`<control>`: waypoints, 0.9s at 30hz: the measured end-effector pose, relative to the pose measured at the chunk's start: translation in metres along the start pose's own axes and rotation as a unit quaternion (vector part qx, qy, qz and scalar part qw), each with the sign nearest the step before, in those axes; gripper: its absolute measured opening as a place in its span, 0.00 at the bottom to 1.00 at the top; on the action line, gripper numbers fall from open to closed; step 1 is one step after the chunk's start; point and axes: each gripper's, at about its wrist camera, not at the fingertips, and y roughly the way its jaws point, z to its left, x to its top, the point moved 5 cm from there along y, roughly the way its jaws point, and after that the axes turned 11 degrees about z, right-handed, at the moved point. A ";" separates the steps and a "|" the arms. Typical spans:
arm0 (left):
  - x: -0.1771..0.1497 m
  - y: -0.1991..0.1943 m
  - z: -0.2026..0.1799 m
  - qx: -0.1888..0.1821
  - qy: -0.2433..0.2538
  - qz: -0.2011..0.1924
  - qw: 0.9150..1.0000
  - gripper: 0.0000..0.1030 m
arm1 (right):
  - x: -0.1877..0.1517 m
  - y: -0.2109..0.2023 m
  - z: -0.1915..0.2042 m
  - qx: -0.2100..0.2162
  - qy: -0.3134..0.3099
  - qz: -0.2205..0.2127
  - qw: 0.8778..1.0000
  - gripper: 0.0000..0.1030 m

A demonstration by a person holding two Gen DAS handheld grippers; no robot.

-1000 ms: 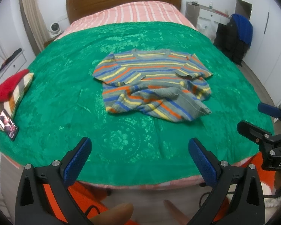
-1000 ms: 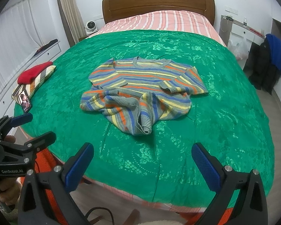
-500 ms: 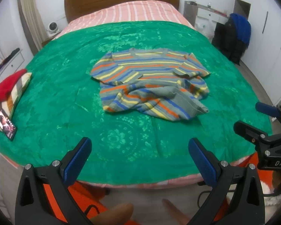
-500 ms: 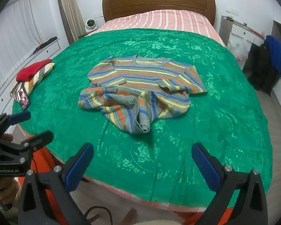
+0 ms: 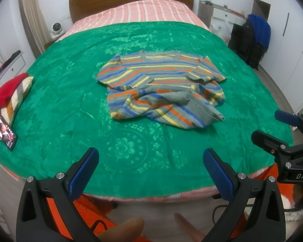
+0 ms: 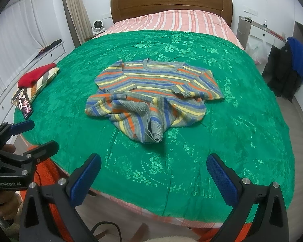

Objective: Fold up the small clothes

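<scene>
On the green bedspread the striped sweater lies mid-bed with its hem rumpled, so bring your left tongs and right tongs, both spread apart and empty, to flatten that hem first.

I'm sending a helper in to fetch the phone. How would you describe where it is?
Start at the green bedspread covering the bed. Go to its near left edge, where a red garment sits on a striped folded cloth. The phone leans at that pile's near end, small, dark and lit-screened, unlike the cloth beside it.
</scene>
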 end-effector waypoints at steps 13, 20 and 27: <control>-0.001 0.004 0.001 0.004 0.000 0.001 1.000 1.00 | 0.000 0.003 -0.001 0.002 0.003 0.007 1.000 1.00; -0.001 0.004 0.001 0.007 0.002 0.003 1.000 1.00 | 0.000 0.005 0.000 0.002 0.002 0.007 1.000 1.00; -0.002 0.006 0.000 0.006 0.000 0.004 1.000 1.00 | -0.001 0.007 0.001 0.004 0.002 0.010 1.000 1.00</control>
